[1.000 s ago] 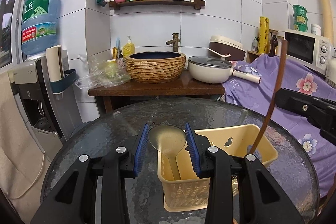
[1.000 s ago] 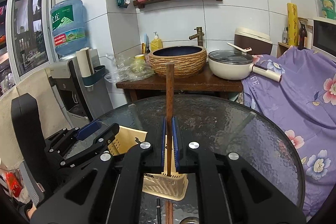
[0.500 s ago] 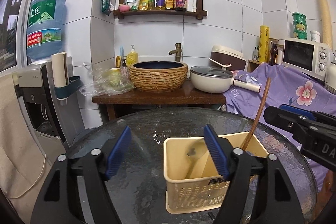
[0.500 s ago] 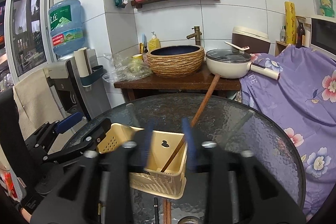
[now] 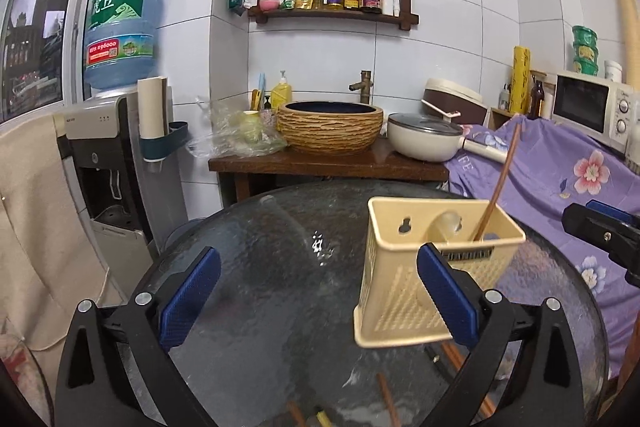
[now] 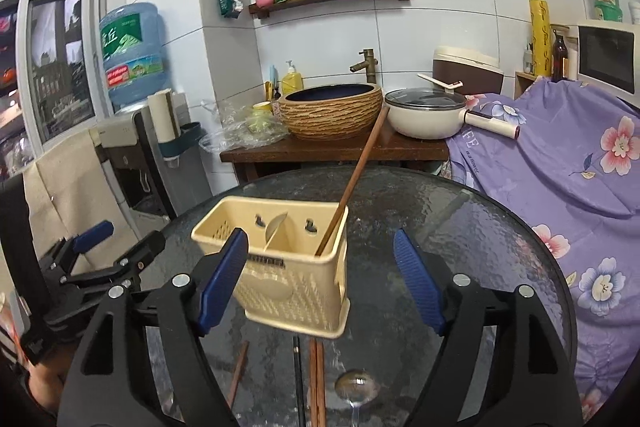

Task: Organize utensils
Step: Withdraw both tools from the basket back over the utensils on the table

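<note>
- left wrist view: left tool (image 5: 318, 301) stands wide with nothing between its blue pads; its jaws have just been opening, letting go of the metal spoon they pinched a second ago.
- left wrist view: cream utensil basket (image 5: 404, 291) sits on the glass table (image 5: 272, 267), ahead of the tool and off to its right, partly behind the right finger; a second ago it lay straight ahead between the fingers.
- left wrist view: the spoon's bowl (image 5: 450, 223) now shows inside the basket against the back wall; the wooden-handled utensil (image 5: 498, 187) leans out of the right-hand compartment.
- left wrist view: loose chopsticks (image 5: 388, 401) lie on the table just under the tool.
- right wrist view: right tool (image 6: 320, 285) is wide and empty; its jaws have just been opening, freeing the wooden handle (image 6: 360, 167) they clamped a second ago.
- right wrist view: the handle now rests in the basket's (image 6: 296, 291) right compartment, tilted up and to the right; the basket sits ahead between the fingers, nearer the left one.
- right wrist view: left tool (image 6: 108, 251) is off to the left, apart from the basket.
- right wrist view: more chopsticks (image 6: 316, 379) and another spoon (image 6: 354, 387) lie on the table (image 6: 460, 227) under the tool.
- judgement: two utensils look stowed; both tools are free for the loose pieces that remain.
</note>
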A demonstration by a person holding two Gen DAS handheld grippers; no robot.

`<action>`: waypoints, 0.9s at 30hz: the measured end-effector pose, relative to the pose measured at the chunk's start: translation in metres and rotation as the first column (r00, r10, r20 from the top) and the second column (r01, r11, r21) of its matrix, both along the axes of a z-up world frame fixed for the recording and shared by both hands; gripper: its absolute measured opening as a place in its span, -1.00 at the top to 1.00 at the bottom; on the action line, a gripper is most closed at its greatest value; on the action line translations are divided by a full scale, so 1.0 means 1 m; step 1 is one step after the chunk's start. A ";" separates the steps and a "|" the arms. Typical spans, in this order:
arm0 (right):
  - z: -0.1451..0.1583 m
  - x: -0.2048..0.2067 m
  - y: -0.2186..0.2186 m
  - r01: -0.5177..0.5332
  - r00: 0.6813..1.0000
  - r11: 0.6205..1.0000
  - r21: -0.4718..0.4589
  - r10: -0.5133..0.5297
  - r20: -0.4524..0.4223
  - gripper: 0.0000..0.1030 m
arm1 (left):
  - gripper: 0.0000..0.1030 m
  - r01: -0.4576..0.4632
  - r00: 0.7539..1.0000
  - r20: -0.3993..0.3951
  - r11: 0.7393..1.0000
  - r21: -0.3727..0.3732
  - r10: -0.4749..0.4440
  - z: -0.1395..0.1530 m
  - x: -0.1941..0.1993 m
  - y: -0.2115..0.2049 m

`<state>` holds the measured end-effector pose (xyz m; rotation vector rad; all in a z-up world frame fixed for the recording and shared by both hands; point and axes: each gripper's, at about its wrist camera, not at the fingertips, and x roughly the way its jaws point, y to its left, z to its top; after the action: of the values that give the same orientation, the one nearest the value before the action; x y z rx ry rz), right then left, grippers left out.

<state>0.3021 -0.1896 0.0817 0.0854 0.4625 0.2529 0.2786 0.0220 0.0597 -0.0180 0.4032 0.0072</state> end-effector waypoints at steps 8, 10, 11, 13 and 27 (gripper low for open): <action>-0.039 -0.039 -0.007 -0.016 0.998 0.998 -0.054 0.012 -0.070 -0.58 | -0.88 0.004 0.998 -0.068 1.000 0.015 -0.003 -0.023 -0.041 0.012; -0.048 -0.044 -0.009 -0.013 0.996 0.998 -0.056 0.008 -0.089 -0.58 | -0.88 0.007 0.996 -0.090 0.999 0.038 -0.004 -0.030 -0.046 0.011; -0.053 -0.046 -0.010 -0.010 0.995 0.998 -0.060 0.004 -0.100 -0.58 | -0.88 0.004 0.995 -0.103 0.998 0.058 0.002 -0.035 -0.049 0.012; -0.063 -0.049 -0.012 -0.009 0.993 0.998 -0.068 0.001 -0.120 -0.58 | -0.88 -0.001 0.992 -0.125 0.997 0.074 0.010 -0.043 -0.053 0.013; -0.107 -0.054 -0.028 0.040 0.970 0.996 -0.080 -0.058 -0.236 -0.49 | -0.80 -0.024 0.964 -0.262 0.997 0.076 0.043 -0.095 -0.074 0.037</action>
<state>0.2484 -0.2175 -0.0253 0.0539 0.7076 0.1765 0.2046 0.0593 -0.0353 0.0482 0.6685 0.0582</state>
